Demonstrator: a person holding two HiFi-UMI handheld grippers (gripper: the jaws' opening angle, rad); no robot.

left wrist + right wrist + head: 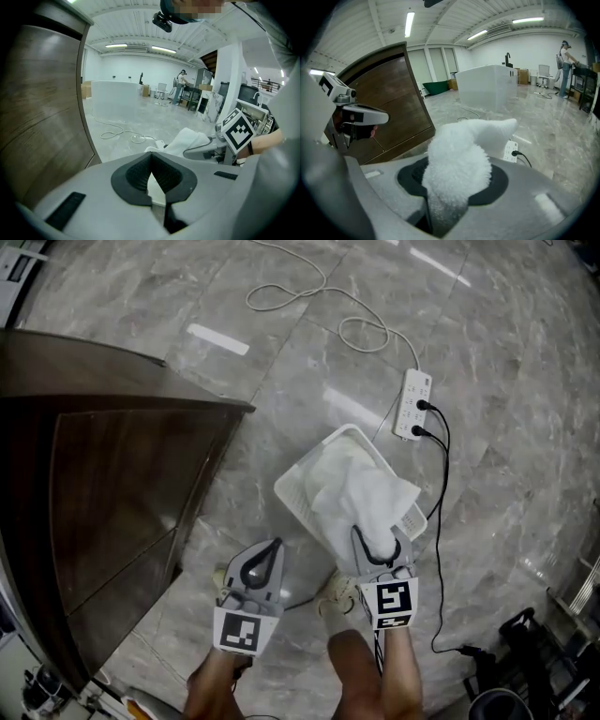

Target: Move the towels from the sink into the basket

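1. One white towel (361,491) is pinched between the right gripper's (373,545) fingers, its bulk draped into the basket (292,493).
2. Basket stands on the marble floor (281,352).
3. Left gripper's (273,547) fingers are clenched together, empty, beside the basket.

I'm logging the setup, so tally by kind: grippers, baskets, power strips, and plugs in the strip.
Grippers: 2, left gripper and right gripper, which grips a towel
Basket: 1
Power strip: 1
Plugs in the strip: 2
Total: 6
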